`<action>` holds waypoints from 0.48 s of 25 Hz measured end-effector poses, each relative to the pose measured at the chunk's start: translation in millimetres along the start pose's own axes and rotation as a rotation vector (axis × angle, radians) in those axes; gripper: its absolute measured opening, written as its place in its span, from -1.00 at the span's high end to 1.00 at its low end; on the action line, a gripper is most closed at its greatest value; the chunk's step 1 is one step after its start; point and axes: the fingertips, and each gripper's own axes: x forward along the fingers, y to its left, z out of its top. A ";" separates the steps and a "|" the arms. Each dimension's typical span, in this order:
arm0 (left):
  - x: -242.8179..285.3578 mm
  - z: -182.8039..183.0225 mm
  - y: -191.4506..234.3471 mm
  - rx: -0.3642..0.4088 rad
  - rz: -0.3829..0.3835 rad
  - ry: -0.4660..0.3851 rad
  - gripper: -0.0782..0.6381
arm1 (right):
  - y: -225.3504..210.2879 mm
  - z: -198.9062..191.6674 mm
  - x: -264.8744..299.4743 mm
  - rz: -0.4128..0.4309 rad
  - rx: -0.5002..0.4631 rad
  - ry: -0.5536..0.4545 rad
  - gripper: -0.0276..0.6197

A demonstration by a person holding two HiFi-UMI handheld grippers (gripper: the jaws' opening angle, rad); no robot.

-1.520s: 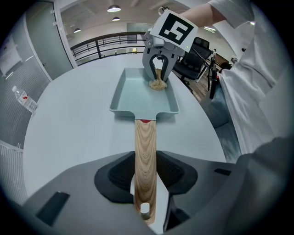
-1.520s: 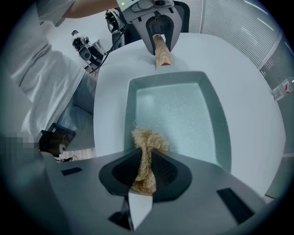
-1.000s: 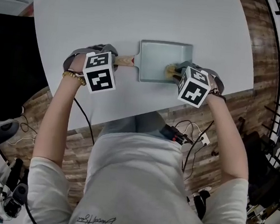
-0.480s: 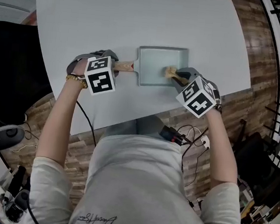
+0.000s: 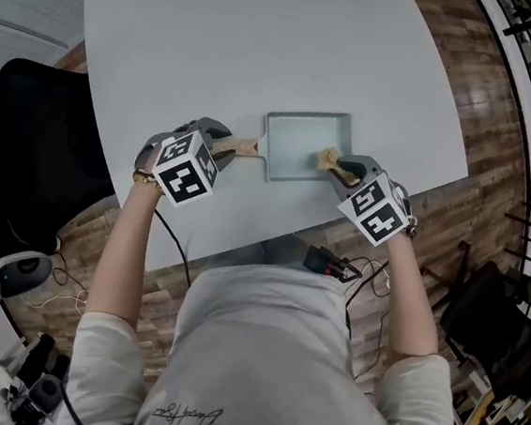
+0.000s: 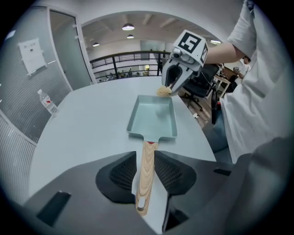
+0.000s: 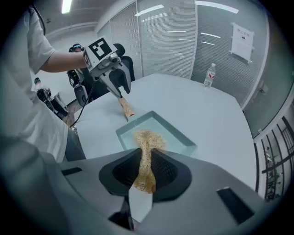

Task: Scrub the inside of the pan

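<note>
A pale teal rectangular pan (image 5: 301,140) lies flat on the white table (image 5: 264,46), its wooden handle (image 5: 242,147) pointing left. My left gripper (image 5: 223,146) is at that handle. In the left gripper view the handle (image 6: 147,170) runs between the closing jaws and the pads meet its sides. My right gripper (image 5: 345,171) is shut on a tan fibre scrubber (image 5: 329,159). The scrubber's frayed head (image 7: 146,140) rests inside the pan (image 7: 177,140) near its right wall. Each gripper shows in the other's view: the right one (image 6: 176,80) and the left one (image 7: 117,85).
A water bottle (image 6: 47,103) stands far off on the table, also seen as a bottle (image 7: 209,75) in the right gripper view. A black chair (image 5: 27,144) is at the left. The table's near edge runs just below the pan, with cables (image 5: 336,259) on the wooden floor.
The scrubber has slid a little toward the pan's right wall. The left gripper stays at the handle. The head view has shifted, so the table sits lower and turned.
</note>
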 end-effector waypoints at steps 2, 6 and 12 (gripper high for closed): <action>-10.5 8.1 0.9 -0.038 0.022 -0.066 0.47 | -1.2 5.6 -5.1 -0.011 0.019 -0.029 0.68; -32.3 17.0 1.2 -0.086 0.114 -0.124 0.71 | -2.0 13.2 -22.0 -0.033 0.050 -0.073 0.68; -64.9 43.1 -8.7 -0.207 0.212 -0.270 0.75 | -0.9 32.5 -48.8 -0.048 0.113 -0.196 0.68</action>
